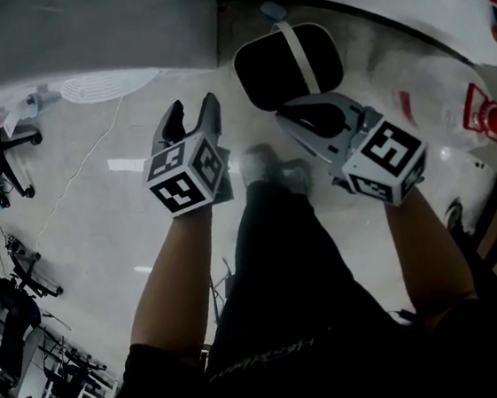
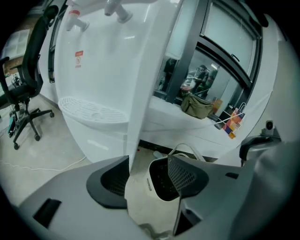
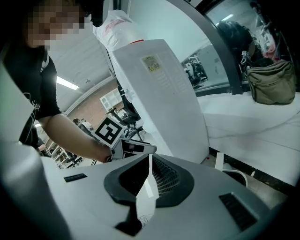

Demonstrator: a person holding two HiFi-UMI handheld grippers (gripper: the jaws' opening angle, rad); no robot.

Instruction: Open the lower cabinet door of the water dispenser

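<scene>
White glossy water dispenser (image 2: 108, 61).

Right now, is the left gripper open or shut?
Open. The left gripper has its jaws wide apart in its own view; floor and a white bin show through the gap, nothing gripped.

Left gripper (image 2: 149, 161) agape; right gripper (image 3: 149, 159) closed

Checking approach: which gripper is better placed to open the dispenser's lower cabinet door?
Probably left. The left gripper is open, facing the water dispenser front below its drip tray; the right gripper is shut, seeing its side.
</scene>
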